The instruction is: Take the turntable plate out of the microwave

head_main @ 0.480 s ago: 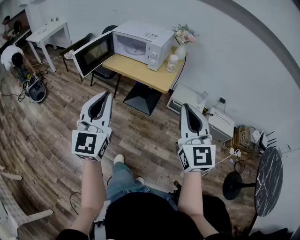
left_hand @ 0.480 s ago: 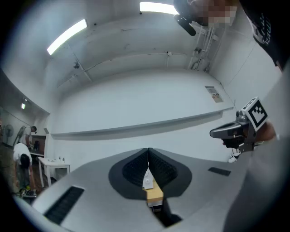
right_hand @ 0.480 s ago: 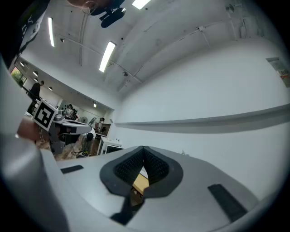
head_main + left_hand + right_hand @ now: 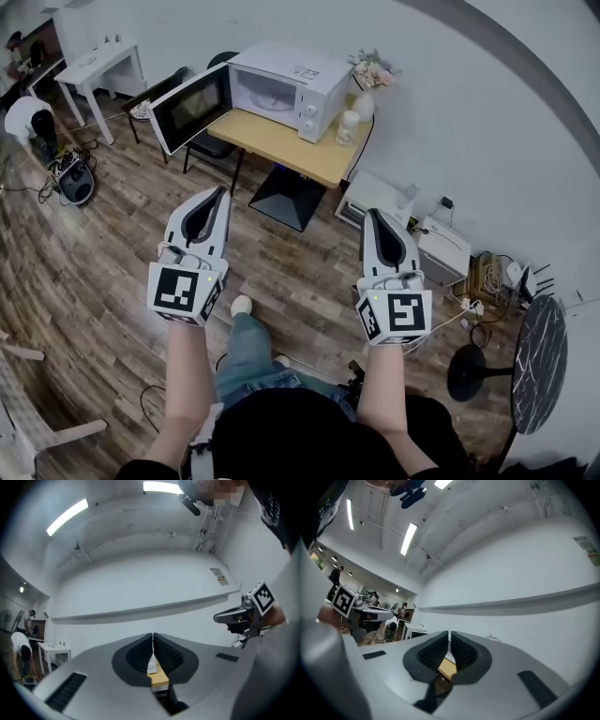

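Observation:
The white microwave (image 4: 286,86) stands on a wooden table (image 4: 281,145) far ahead, its door (image 4: 192,110) swung open to the left. Its cavity (image 4: 265,94) looks pale, and the turntable plate inside is too small to make out. My left gripper (image 4: 220,193) and right gripper (image 4: 373,215) are held side by side over the wooden floor, well short of the table, both shut and empty. In the left gripper view the jaws (image 4: 153,638) meet, with a sliver of the table (image 4: 159,679) below them. The right gripper view shows its jaws (image 4: 449,638) closed too.
A flower vase (image 4: 367,80) and a white jar (image 4: 346,126) stand right of the microwave. A black chair (image 4: 204,146) sits under the table's left end. White boxes (image 4: 441,248) and cables lie along the right wall, beside a dark round table (image 4: 535,362). A person (image 4: 28,117) crouches far left.
Almost nothing differs. Both grippers stay shut and side by side; the person at the far left has shifted a little.

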